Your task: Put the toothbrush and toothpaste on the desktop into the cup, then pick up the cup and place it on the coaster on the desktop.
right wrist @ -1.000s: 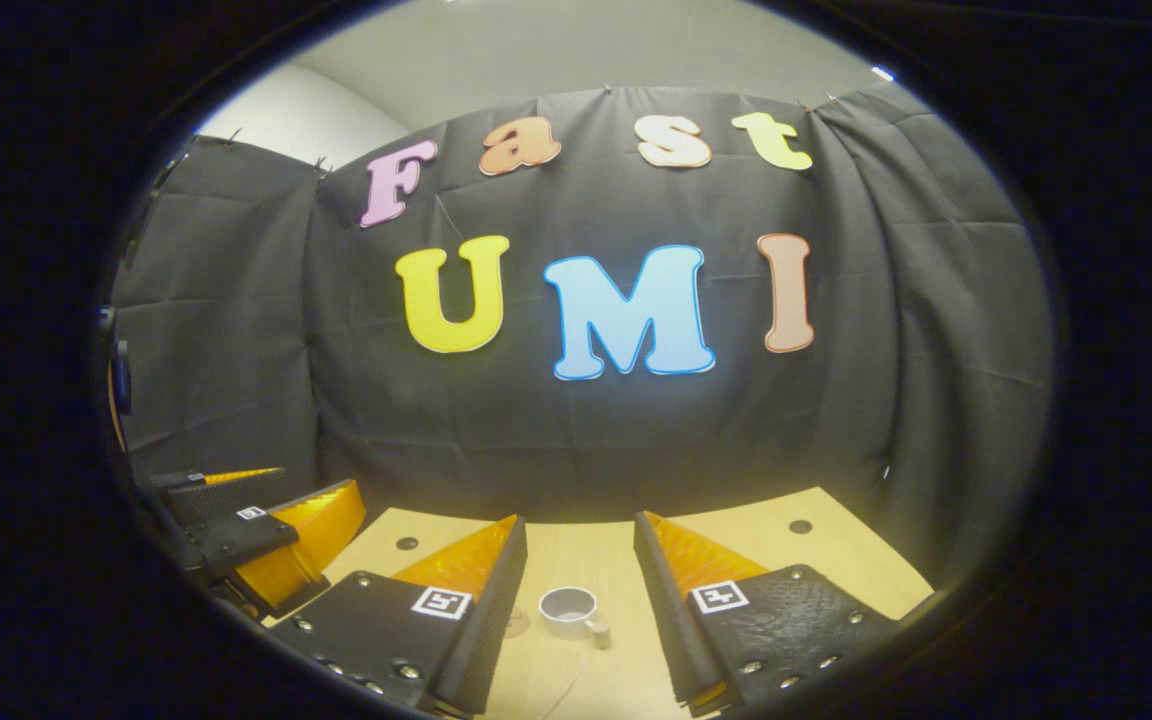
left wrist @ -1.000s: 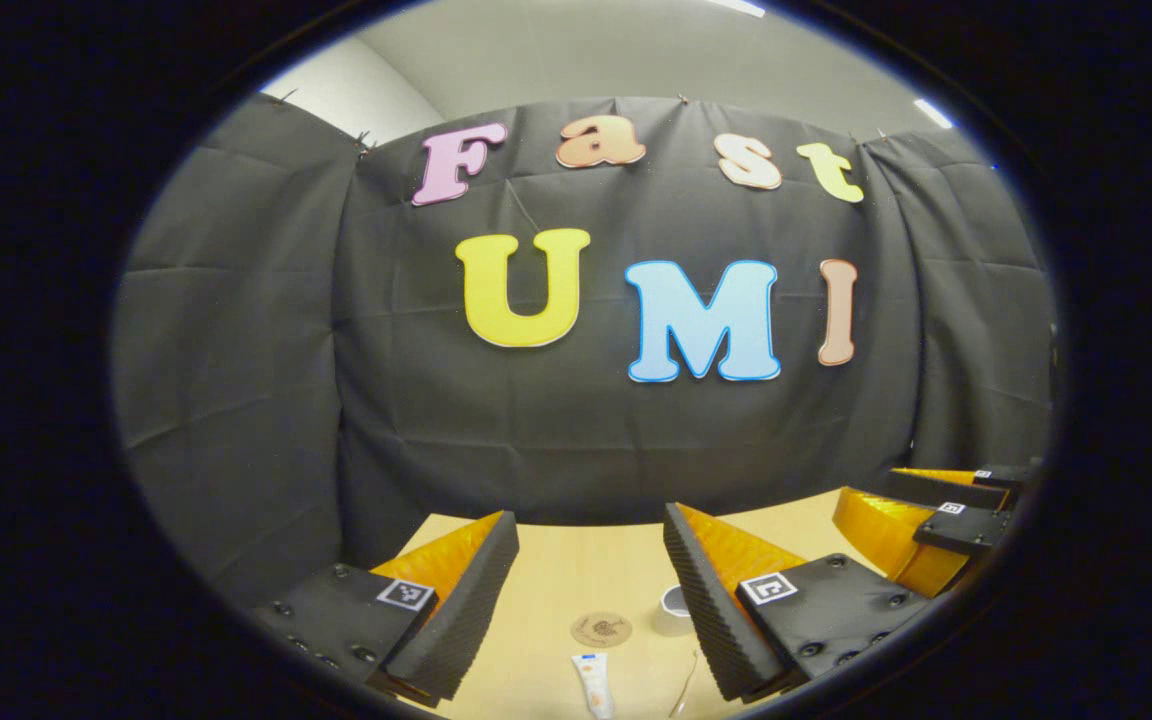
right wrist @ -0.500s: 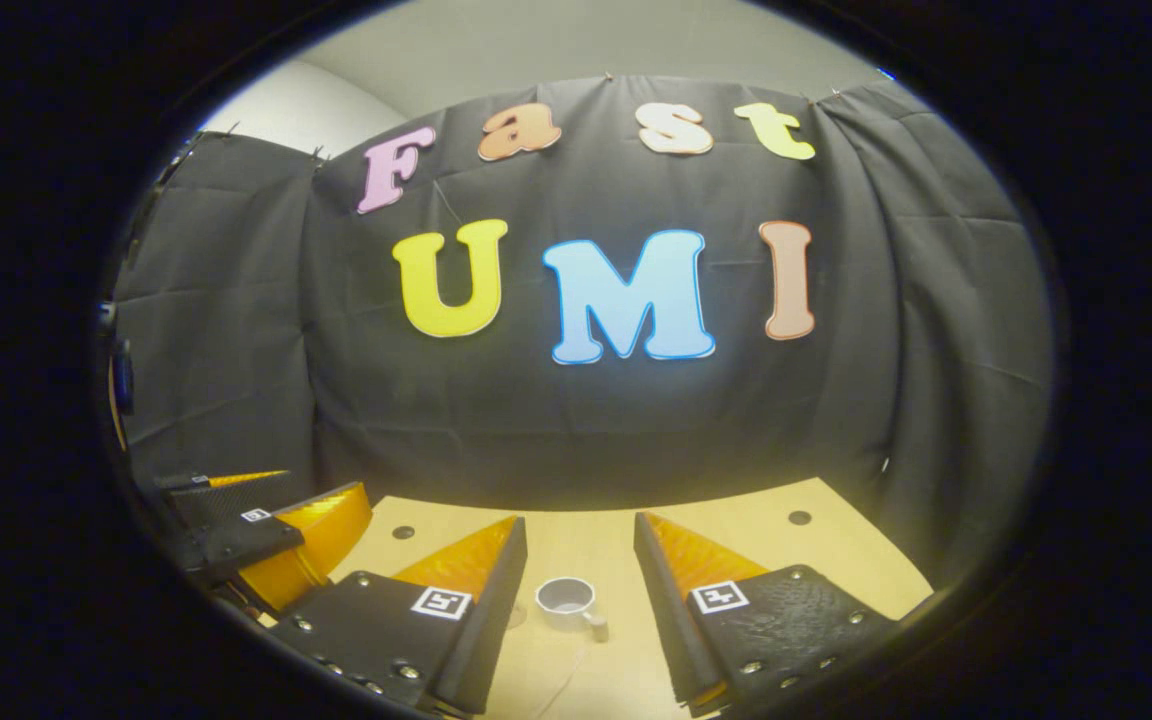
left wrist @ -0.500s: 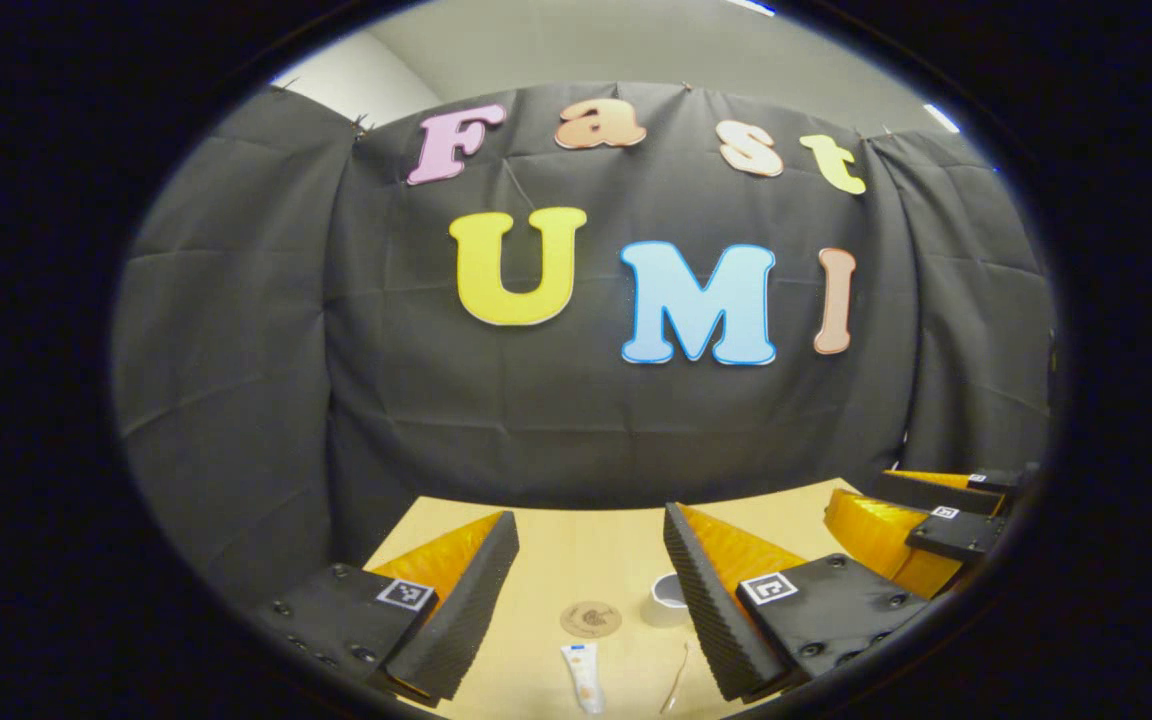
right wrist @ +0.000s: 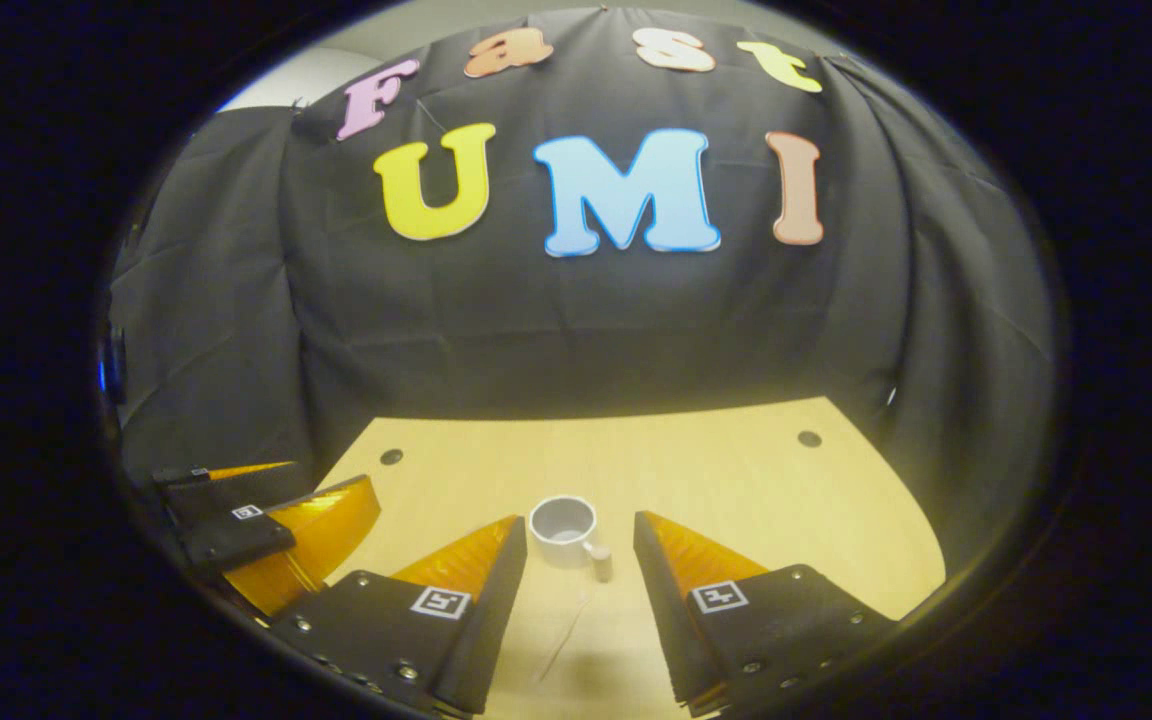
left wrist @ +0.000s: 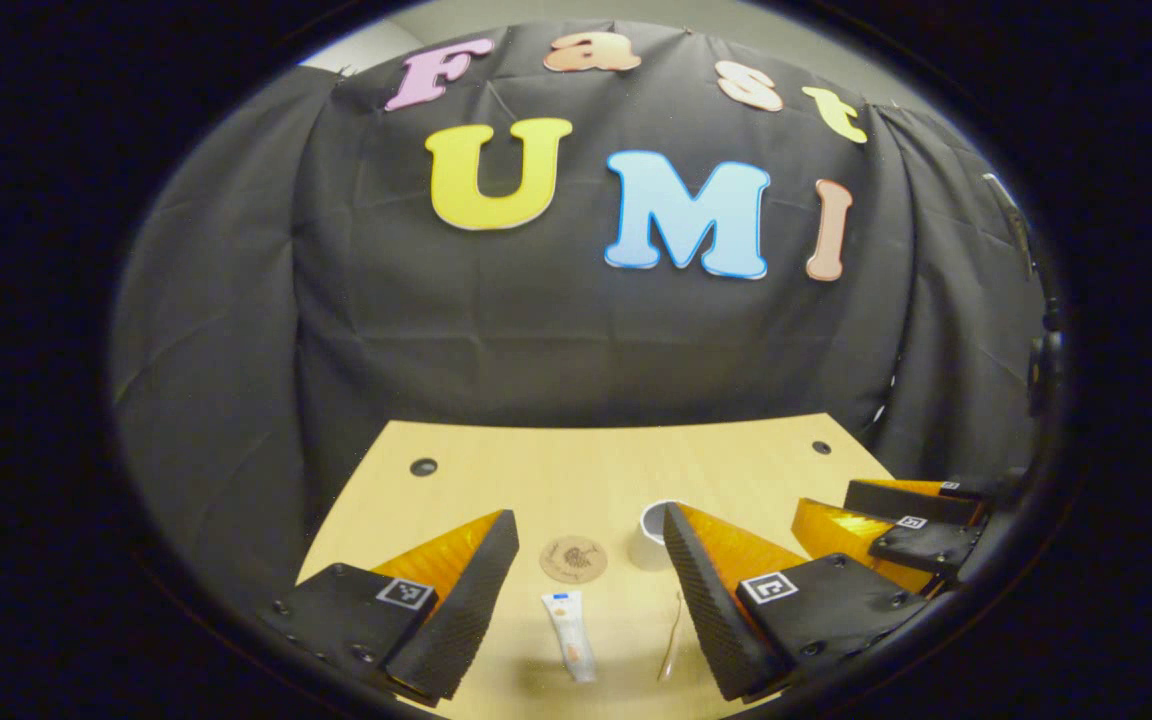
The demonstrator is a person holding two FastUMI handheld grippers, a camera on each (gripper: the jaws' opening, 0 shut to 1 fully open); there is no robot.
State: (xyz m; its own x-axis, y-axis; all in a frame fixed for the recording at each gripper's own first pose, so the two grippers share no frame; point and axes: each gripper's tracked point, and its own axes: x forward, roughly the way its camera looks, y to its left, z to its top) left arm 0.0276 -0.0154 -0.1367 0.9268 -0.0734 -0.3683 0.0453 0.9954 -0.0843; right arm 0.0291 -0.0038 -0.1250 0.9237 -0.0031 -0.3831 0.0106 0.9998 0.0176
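Two grippers hover with jaws wide and empty: the left gripper (left wrist: 591, 525) above a white toothpaste tube (left wrist: 570, 648), the right gripper (right wrist: 576, 530) above a white handled cup (right wrist: 563, 531); beside the cup lie a round cork coaster (left wrist: 573, 559) and, nearer the camera, a thin pale toothbrush (left wrist: 672, 647), all on the light wooden desktop (right wrist: 736, 470)

Left gripper view: on the table (left wrist: 496, 470), the coaster (left wrist: 573, 559) lies just left of the cup (left wrist: 652, 523). Nearer the camera, the toothpaste (left wrist: 569, 647) lies left of the toothbrush (left wrist: 672, 648). Right gripper view: the toothbrush (right wrist: 564, 638) lies before the cup (right wrist: 563, 528).
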